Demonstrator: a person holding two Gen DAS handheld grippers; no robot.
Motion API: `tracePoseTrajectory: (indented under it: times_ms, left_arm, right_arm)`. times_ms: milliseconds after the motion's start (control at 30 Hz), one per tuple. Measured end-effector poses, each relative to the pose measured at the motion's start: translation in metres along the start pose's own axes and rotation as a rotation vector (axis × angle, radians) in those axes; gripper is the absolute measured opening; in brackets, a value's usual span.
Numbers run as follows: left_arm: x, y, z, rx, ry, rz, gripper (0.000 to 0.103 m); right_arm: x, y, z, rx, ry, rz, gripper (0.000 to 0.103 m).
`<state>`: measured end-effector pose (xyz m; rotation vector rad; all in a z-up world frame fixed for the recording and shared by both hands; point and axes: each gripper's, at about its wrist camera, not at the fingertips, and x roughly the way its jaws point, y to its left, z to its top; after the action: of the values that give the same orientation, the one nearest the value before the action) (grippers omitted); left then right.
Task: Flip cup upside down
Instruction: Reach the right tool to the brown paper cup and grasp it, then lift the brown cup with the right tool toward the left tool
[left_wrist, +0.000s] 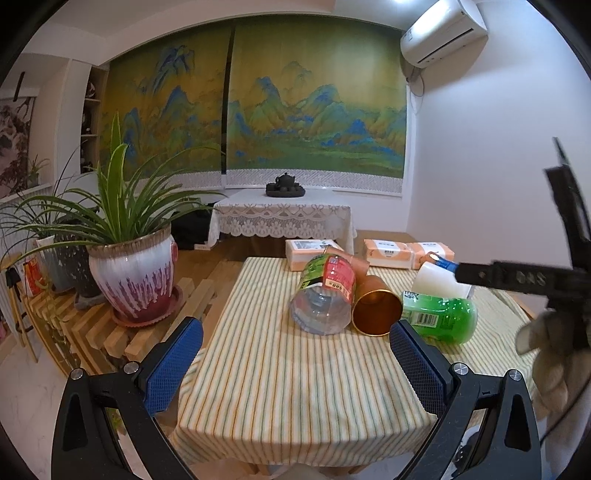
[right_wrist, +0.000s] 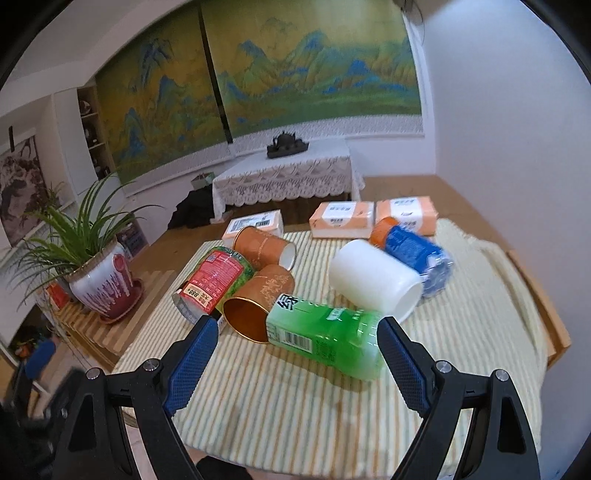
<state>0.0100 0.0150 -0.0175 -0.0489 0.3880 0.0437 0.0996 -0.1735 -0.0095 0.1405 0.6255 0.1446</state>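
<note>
Nothing of the flip looks done yet. Both tools are spread wide and hold nothing: the left tool (left_wrist: 295, 365) hangs over the near edge of the striped surface (left_wrist: 280, 387), and the right tool (right_wrist: 295, 362) hovers just short of the clutter.

Three cups lie on their sides. The copper cup (right_wrist: 255, 299) sits mid-surface with its open mouth facing near, wedged between the red-label bottle (right_wrist: 214, 280) on its left and the green bottle (right_wrist: 325, 336) on its right, touching both as far as I can tell. A second orange cup (right_wrist: 264, 247) lies just behind it, and the white cup (right_wrist: 376, 282) lies to the right, against the blue bottle (right_wrist: 417, 254).

Which cup is meant is not clear; the copper one is nearest both tools. Everything is left: reach in, grip a cup, turn it mouth-down and set it on the cloth. The crowding bottles will likely roll if nudged.
</note>
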Motion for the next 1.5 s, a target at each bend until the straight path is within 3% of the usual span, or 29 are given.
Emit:
tracePoseTrajectory:
  times_ms: [233, 333, 467, 700, 1067, 1500]
  left_arm:
    - [0.009, 0.014, -0.004, -0.031, 0.032, 0.013, 0.102]
    - [0.012, 0.02, -0.005, -0.039, 0.043, 0.02, 0.102]
    - [0.015, 0.028, -0.006, -0.049, 0.045, 0.03, 0.102]
    - [0.021, 0.046, -0.009, -0.072, 0.053, 0.061, 0.102]
    - [0.027, 0.059, -0.013, -0.083, 0.064, 0.096, 0.102]
    - [0.031, 0.051, -0.014, -0.068, 0.075, 0.084, 0.102]
  right_arm:
    - [0.064, -0.008, 0.032, 0.086, 0.18, 0.078, 0.084]
    - [0.089, -0.013, 0.041, 0.154, 0.259, 0.125, 0.077]
    - [0.126, -0.018, 0.053, 0.245, 0.373, 0.17, 0.075]
    - [0.18, -0.018, 0.053, 0.346, 0.545, 0.194, 0.063]
    - [0.215, -0.016, 0.049, 0.38, 0.648, 0.209, 0.058]
    - [0.196, -0.04, 0.063, 0.464, 0.577, 0.305, 0.057]
